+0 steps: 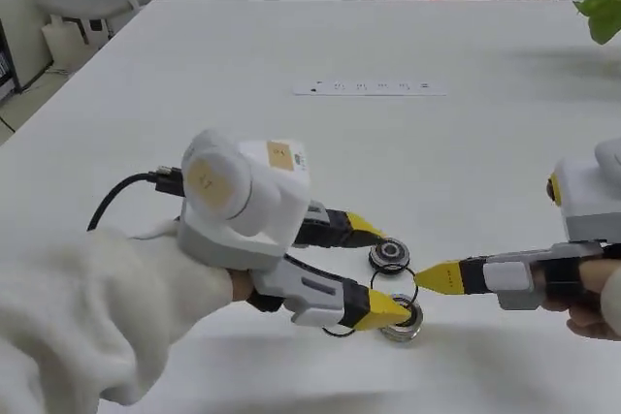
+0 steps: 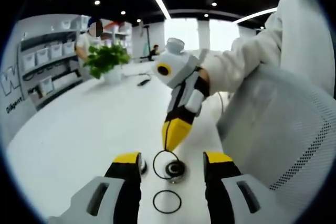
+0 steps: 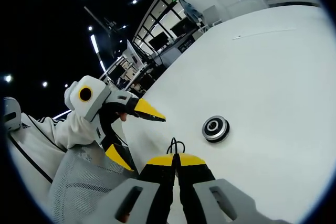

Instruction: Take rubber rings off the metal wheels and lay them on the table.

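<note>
1. Fingers [image 3: 160, 163], right gripper [image 1: 432, 278]: pressed together on the edge of the held ring [image 3: 176, 145], whose loop hangs just beyond the tips and beside the near wheel [image 1: 408, 327]. I cannot tell whether it is wholly clear of that wheel.
2. Fingers [image 2: 126, 163], left gripper [image 2: 173, 160]: spread wide with nothing between them, one tip over the near wheel's edge, the other past it toward the far wheel [image 1: 389, 254].
3. Near wheel: small, silver metal, round, with a dark hub. It likely feels heavy for its size, and being rigid and smooth it may skid if tugged, so it is best steadied by its rim.
4. Far wheel: same pattern, lying flat just beyond the near wheel.
5. Held ring: thin black rubber, very light, limp and stretchy. It is best pinched on its cord rather than across the loop, and is apt to snap back or spring away if let go under tension.
6. Loose ring [image 2: 167, 201]: identical, lying flat to the left gripper's side of the near wheel.
7. Tabletop [image 1: 291, 143]: white, matte and flat under the near wheel, so it offers little friction.
</note>
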The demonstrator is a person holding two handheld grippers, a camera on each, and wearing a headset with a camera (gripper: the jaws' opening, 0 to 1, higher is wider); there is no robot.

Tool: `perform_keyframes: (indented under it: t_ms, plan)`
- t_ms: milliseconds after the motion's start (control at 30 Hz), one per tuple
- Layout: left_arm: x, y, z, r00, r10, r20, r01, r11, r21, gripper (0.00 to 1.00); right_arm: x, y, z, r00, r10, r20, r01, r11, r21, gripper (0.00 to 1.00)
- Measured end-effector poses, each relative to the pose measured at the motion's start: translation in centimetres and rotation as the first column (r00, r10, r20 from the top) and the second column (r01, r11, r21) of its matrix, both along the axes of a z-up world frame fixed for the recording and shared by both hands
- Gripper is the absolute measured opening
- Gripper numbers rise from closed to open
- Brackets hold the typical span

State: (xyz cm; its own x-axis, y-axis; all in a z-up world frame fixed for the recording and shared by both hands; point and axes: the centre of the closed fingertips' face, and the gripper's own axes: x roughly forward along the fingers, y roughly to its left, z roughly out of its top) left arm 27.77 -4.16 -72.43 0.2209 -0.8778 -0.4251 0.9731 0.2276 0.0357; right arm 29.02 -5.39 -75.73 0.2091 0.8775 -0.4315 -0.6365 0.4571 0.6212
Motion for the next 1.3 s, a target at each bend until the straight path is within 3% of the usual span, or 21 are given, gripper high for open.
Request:
perform_keyframes:
  t_ms: [100,333,567,1133,1233,1300]
  plan:
    - [0.4,0.5,0.8,1.0,0.02,0.017,-0.02,1.0,-0.011,0.57,0.1,0.0,0.2,1.0,-0.006,0.005,0.006,1.0,0.007,0.0]
    - [0.8,2.0,2.2,0.998,0.063,0.022,-0.062,0.997,-0.041,0.71,0.3,0.1,0.7,1.0,-0.013,0.013,0.013,1.0,0.025,0.0]
    - [1.3,4.1,3.2,0.991,0.125,0.041,-0.122,0.991,-0.061,0.76,0.6,0.3,1.7,0.999,-0.023,0.031,0.021,0.998,0.051,0.0]
    - [1.8,8.9,4.8,0.963,0.267,0.047,-0.26,0.958,-0.119,0.84,0.4,1.2,2.7,0.999,-0.007,0.045,0.003,0.996,0.084,0.0]
    - [2.2,9.5,5.0,0.95,0.3,0.085,-0.288,0.948,-0.134,0.94,0.3,1.3,2.8,0.999,-0.006,0.044,0.002,0.996,0.088,0.0]
    - [2.0,9.6,5.1,0.949,0.303,0.083,-0.289,0.945,-0.151,1.0,0.3,1.4,2.8,0.999,-0.005,0.044,0.001,0.996,0.088,0.0]
